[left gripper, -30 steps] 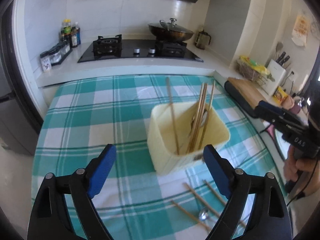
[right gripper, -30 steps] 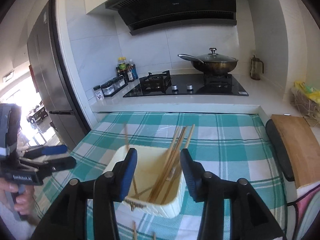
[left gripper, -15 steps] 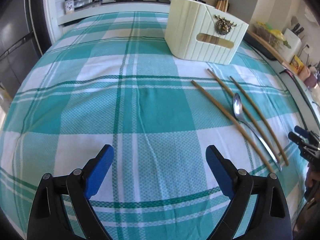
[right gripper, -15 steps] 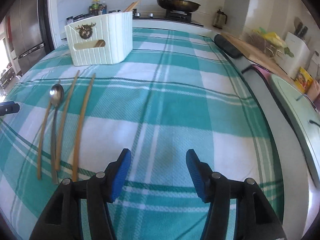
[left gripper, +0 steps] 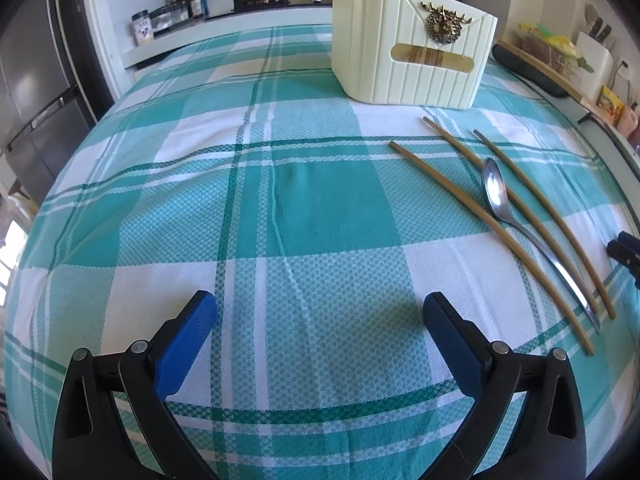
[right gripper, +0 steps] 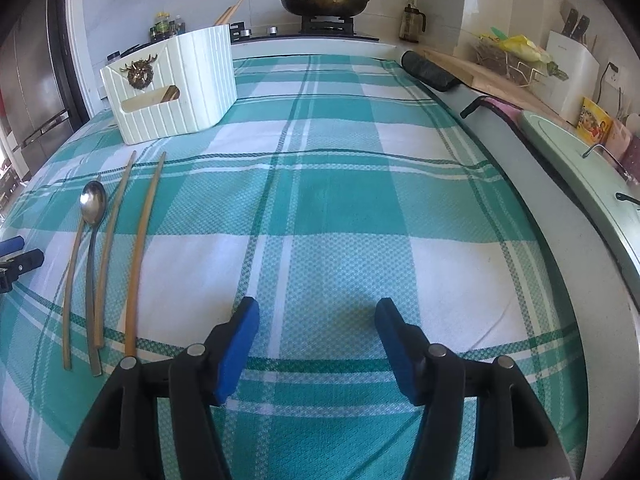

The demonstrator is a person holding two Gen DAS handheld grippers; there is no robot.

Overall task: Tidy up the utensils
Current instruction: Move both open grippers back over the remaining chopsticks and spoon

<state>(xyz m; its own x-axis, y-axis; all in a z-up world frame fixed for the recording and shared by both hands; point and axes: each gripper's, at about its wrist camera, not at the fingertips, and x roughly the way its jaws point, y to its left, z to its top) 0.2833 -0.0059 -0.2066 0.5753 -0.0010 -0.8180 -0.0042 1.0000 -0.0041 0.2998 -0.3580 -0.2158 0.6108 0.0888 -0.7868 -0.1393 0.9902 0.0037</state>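
Hovering wide open and empty over the teal plaid tablecloth (left gripper: 280, 200), the left gripper (left gripper: 320, 312) and right gripper (right gripper: 316, 316) await pickup: three bamboo chopsticks (left gripper: 480, 216) and a steel spoon (left gripper: 496, 194) lie between them, near the cream ribbed caddy (left gripper: 412, 48); next, I judge, pinching one chopstick.

no lettering here can be read. the spice jar (left gripper: 142, 29) by the stove has a label with dark marks, too small to make out. the yellow packet (right gripper: 595, 125) on the right counter shows a printed picture and blurred print. the white knife block (right gripper: 571, 65) has a faint line of text, illegible. the cream utensil holder (left gripper: 412, 44) carries only a brass deer-head emblem (left gripper: 443, 26), no words.
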